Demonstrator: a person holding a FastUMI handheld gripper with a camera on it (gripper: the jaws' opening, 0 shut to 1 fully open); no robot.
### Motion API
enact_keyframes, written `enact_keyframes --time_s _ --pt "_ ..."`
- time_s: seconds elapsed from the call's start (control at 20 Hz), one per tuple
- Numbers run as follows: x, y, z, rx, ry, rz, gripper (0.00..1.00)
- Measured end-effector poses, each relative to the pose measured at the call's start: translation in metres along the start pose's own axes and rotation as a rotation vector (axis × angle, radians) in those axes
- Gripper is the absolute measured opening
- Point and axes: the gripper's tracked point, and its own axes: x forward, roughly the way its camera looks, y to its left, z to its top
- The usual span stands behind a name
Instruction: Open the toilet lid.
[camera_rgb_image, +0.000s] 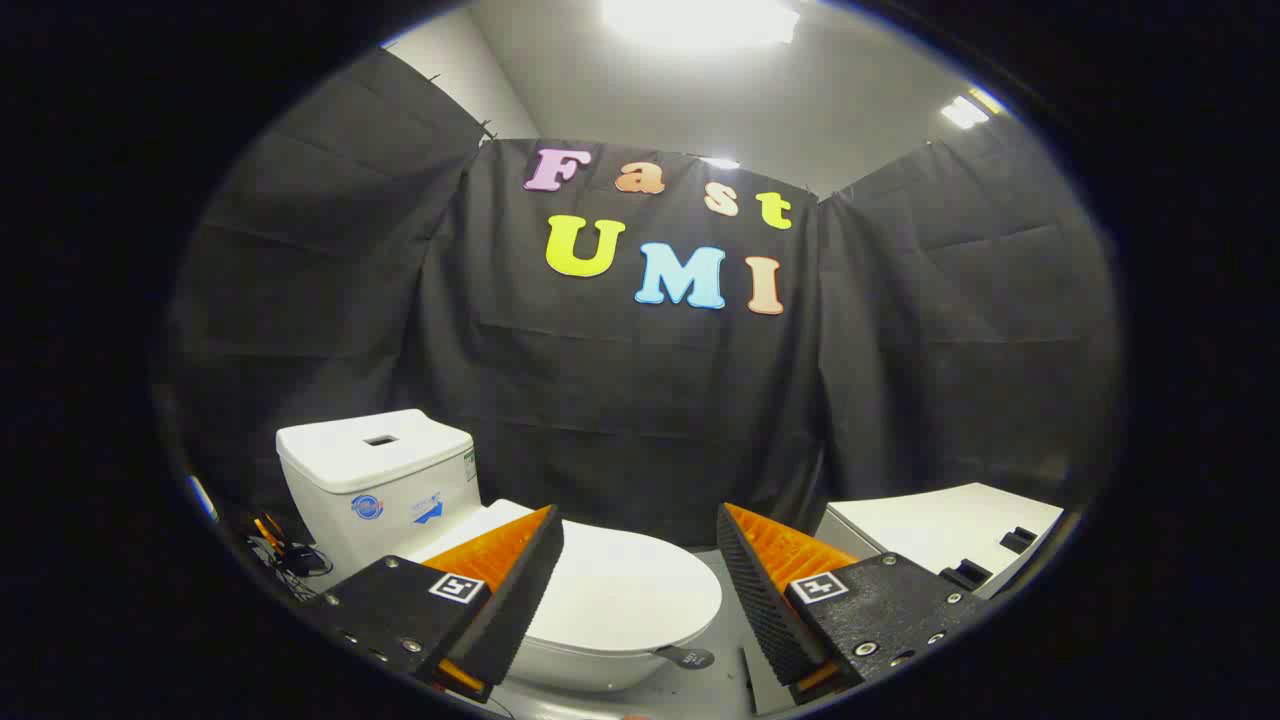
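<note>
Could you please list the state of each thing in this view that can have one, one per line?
toilet lid: closed, lying flat on the bowl, untouched.
gripper: open, fingers spread wide above the lid, holding nothing.
toilet tank: upright, its cover on.
white cabinet: beside the toilet; cannot tell whether anything on it is open.
ceiling lights: on.

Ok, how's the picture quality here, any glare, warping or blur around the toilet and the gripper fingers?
Gripper view: the ceiling light is blown out to white glare; fisheye warping bows the black cloth wall and tilts the white ceramic toilet tank; the glossy closed white toilet lid is evenly lit and sharp; the open black-and-orange gripper has crisp fingers with the lid between them.
</note>
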Motion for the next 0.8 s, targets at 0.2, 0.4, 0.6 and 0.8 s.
enact_keyframes --time_s 0.2,0.4,0.6,0.8 --pt "-0.001 -0.003 0.003 0.025 -0.012 -0.007 0.95" --pt "-0.001 -0.009 0.006 0.034 -0.028 -0.030 0.95" --pt "0.000 -0.009 0.006 0.061 -0.035 -0.027 0.95" --pt "0.000 -0.011 0.006 0.061 -0.038 -0.029 0.95"
